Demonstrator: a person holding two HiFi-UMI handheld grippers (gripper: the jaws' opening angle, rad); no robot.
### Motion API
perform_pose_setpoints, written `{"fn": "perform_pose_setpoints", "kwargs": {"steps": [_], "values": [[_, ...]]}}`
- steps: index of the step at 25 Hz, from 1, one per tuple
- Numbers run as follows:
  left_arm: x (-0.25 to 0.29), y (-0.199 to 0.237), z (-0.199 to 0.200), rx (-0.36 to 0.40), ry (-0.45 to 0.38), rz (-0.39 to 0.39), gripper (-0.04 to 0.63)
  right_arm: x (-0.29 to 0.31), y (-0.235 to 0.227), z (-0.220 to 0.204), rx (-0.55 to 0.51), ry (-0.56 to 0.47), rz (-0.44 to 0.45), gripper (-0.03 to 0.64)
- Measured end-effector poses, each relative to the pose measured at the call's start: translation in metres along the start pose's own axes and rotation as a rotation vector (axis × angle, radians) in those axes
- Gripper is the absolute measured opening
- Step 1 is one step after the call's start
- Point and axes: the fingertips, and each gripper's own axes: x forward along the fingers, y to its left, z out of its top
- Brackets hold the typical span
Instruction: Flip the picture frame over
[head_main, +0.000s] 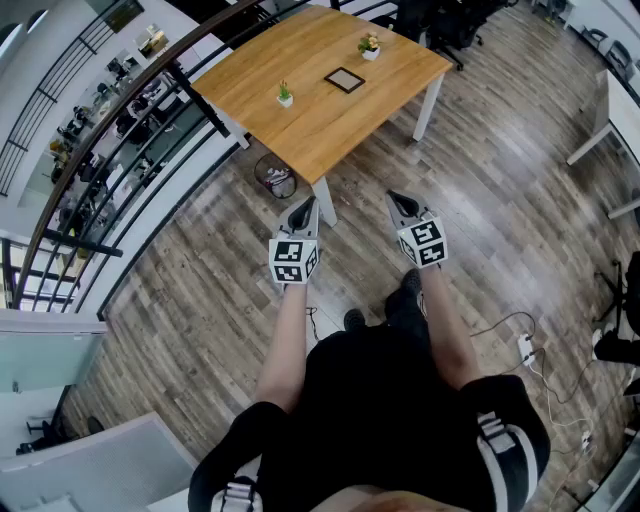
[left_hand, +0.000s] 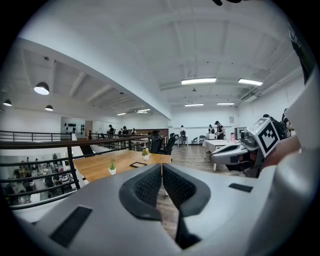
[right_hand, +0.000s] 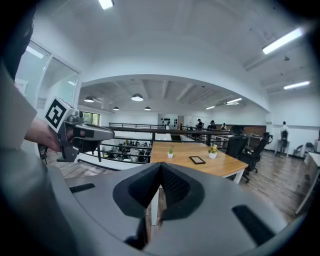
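Lying flat on a light wooden worktop (head_main: 300, 125), the dark rectangular picture frame (head_main: 344, 79) is untouched. Well short of it, the left tongs (head_main: 304, 208) and right tongs (head_main: 398, 200) are held closed and empty, approach presumably pending.

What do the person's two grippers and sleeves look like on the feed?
The left gripper and the right gripper both have pale grey, wedge-shaped shells that taper to a point, lined inside with dark ribbed pads. Each carries a white cube printed with black square markers. The person wears a black short-sleeved top, and the forearms are bare.
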Motion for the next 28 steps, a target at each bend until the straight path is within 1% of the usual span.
{"fn": "perform_pose_setpoints", "kwargs": {"steps": [5,9,12,21,25,28], "values": [[-0.002,-0.003,0.006,0.022,-0.009,-0.030,0.023,0.001,0.006,0.003,0.025,-0.016,-0.003,0.007],[-0.004,-0.003,0.004,0.021,-0.007,-0.041,0.023,0.001,0.014,-0.002,0.025,-0.007,0.000,0.008],[-0.006,-0.006,0.002,0.025,-0.002,-0.053,0.023,-0.002,0.014,-0.003,0.033,-0.012,-0.017,0.008],[-0.017,-0.003,0.001,0.022,-0.008,-0.047,0.023,-0.003,0.019,-0.003,0.023,-0.016,-0.040,0.008],[-0.019,-0.003,0.005,0.021,-0.015,-0.048,0.023,-0.005,0.020,0.001,0.025,-0.025,-0.043,0.039],[-0.018,-0.004,0.006,0.025,-0.021,-0.055,0.025,-0.005,0.021,0.002,0.024,-0.029,-0.040,0.049]]}}
